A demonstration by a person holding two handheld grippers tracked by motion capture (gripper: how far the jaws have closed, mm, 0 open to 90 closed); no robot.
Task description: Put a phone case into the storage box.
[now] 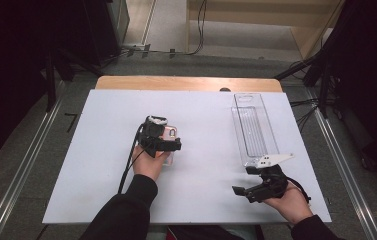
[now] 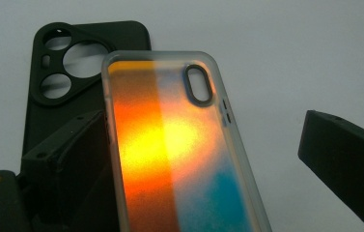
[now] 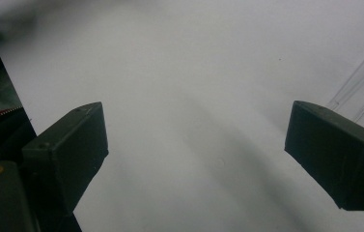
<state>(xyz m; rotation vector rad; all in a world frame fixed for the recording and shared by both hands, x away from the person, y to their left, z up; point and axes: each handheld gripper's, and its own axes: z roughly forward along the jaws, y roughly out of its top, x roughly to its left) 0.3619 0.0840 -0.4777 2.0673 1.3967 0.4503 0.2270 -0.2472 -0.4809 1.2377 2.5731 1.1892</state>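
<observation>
White tabletop sheet (image 1: 101,150) spreads wide, long clear plastic tray (image 1: 254,131) at upper right, frosted orange-and-teal phone case (image 2: 179,154) centre frame over a black phone case (image 2: 54,96), left gripper (image 2: 208,159) gaping around it, right gripper (image 3: 199,154) open, empty, lower right—reaching stage; closing looks next.

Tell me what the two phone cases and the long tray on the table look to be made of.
Orange-to-blue gradient phone case: probably frosted translucent plastic or soft rubbery plastic; its cloudy rim passes light.
Black phone case with round camera cutouts: matte, likely silicone or rubbery plastic; it shows no glare.
Long clear rectangular tray: looks like hard transparent plastic, glossy; the white table shows through it.
</observation>
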